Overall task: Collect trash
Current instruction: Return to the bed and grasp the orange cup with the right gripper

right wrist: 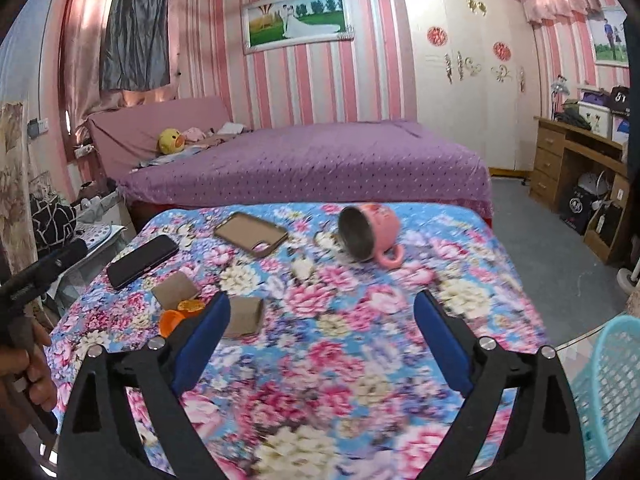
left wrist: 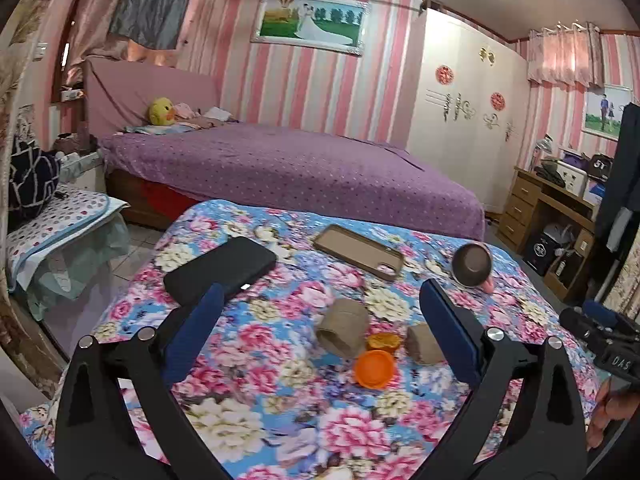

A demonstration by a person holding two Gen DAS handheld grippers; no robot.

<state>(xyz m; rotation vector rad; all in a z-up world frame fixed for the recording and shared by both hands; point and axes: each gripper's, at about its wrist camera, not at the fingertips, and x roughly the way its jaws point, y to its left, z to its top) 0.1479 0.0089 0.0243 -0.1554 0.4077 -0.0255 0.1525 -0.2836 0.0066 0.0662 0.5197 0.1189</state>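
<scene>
We see our left gripper (left wrist: pixel 320 312) spread wide over the floral cloth (left wrist: pixel 280 400), nothing between its fingers; just ahead lie two cardboard tubes (left wrist: pixel 344 332), an orange peel (left wrist: pixel 383 341) and an orange lid (left wrist: pixel 374 368). Our right gripper (right wrist: pixel 322 320) is spread too, empty, the blue basket (right wrist: pixel 612 392) at its right
</scene>
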